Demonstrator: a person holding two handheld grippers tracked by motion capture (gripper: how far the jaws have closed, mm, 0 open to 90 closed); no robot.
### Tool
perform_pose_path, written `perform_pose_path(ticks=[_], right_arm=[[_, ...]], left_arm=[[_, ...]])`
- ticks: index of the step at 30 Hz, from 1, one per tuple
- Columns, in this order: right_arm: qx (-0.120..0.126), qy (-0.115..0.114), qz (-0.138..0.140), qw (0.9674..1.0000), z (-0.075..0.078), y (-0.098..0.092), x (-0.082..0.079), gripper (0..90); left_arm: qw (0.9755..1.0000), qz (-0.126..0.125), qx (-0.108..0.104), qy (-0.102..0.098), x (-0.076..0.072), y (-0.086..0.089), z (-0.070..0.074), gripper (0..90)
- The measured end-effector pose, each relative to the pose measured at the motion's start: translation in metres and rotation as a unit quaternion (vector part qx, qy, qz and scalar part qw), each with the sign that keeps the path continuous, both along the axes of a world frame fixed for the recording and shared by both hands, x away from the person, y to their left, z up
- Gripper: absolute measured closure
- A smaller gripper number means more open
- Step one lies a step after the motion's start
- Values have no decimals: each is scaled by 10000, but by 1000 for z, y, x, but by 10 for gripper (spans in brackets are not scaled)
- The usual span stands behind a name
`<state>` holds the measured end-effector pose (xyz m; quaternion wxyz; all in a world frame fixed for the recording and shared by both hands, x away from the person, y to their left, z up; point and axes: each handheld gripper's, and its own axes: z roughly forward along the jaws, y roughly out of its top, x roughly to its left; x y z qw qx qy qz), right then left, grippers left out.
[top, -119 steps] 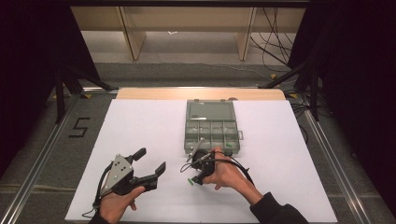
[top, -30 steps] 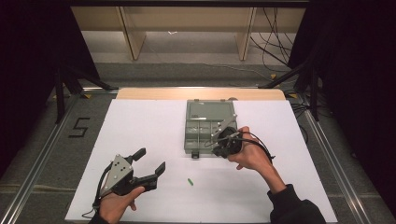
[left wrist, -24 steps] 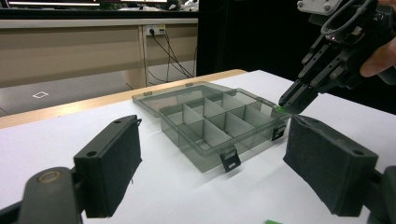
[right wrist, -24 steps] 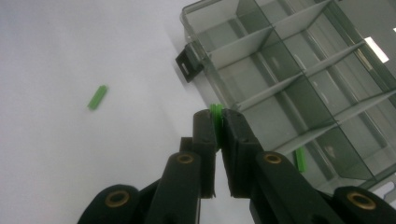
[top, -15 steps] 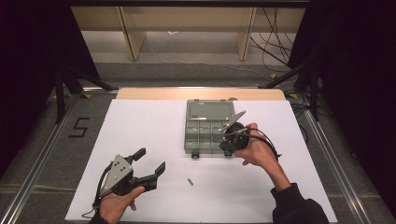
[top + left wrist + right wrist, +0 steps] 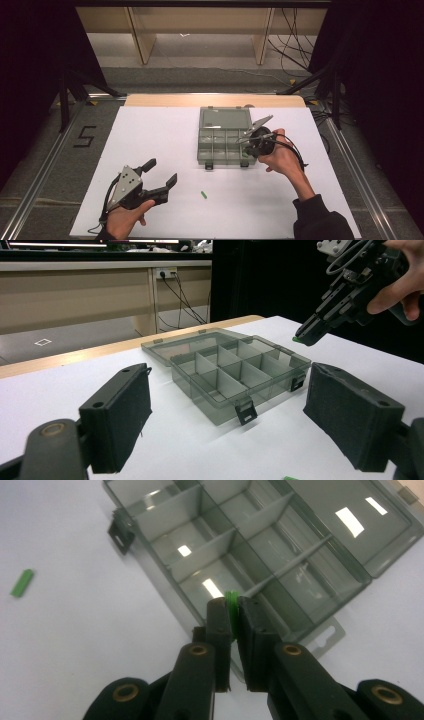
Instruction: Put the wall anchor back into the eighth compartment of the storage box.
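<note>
A clear grey compartment box (image 6: pixel 222 135) lies open in the middle of the white table, its lid flat behind it. My right gripper (image 6: pixel 244 141) hovers over the box's front right compartments, shut on a small green piece (image 6: pixel 231 600) pinched at its tips. That piece also shows in the left gripper view (image 6: pixel 297 339), above the box's right rim (image 6: pixel 295 357). A second green piece (image 6: pixel 203 194) lies on the table in front of the box. My left gripper (image 6: pixel 161 171) rests at the front left, open, with nothing between its pads (image 6: pixel 122 415).
The white table sheet (image 6: pixel 150 135) has a wooden strip (image 6: pixel 215 100) along its far edge. Metal rails (image 6: pixel 45 170) run along both sides. A shelf unit and cables stand on the floor beyond the table.
My right gripper has carried the green piece from the table in front of the box up to the box's right side, drifting rightwards. The left gripper has stayed put.
</note>
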<state>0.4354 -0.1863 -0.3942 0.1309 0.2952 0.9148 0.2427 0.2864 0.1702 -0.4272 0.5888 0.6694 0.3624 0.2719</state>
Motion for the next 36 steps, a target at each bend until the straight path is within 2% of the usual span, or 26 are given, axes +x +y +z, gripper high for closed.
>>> perform_pose_path(ticks=[2, 3, 5, 8, 10, 16, 26, 32, 34, 36], right_arm=[[-30, -16, -30, 10000, -1, -1, 1, 845], [-86, 45, -66, 9999, -2, -3, 4, 845], [-85, -59, -133, 9999, -5, -5, 7, 845], [-81, -45, -206, 9997, -6, -6, 10, 844], [-82, -19, -214, 9997, -6, -7, 10, 845], [-120, -134, -196, 9996, -10, -7, 14, 844], [-234, 19, -283, 9993, -23, -6, 18, 844], [-229, 22, -273, 9994, -27, -6, 20, 841], [-226, 106, -321, 9992, -28, -6, 20, 840], [-219, 102, -278, 9993, -28, -6, 20, 813]], left_arm=[[10000, 3, 1, 4, 0, 0, 0, 177], [10000, 5, -4, 7, 0, 0, 0, 177], [10000, 7, 2, 9, 0, 0, 0, 177], [10000, 9, 7, 9, 0, 0, 0, 177], [10000, 11, 15, 9, 0, 0, 0, 176], [10000, 12, 22, 9, 0, 0, 0, 178], [10000, 9, 15, 7, 0, 0, 0, 178], [10000, 12, 13, 8, 0, 0, 0, 179], [10000, 14, 13, 7, 0, 0, 0, 179], [10000, 6, 17, 0, 0, 0, 0, 179]])
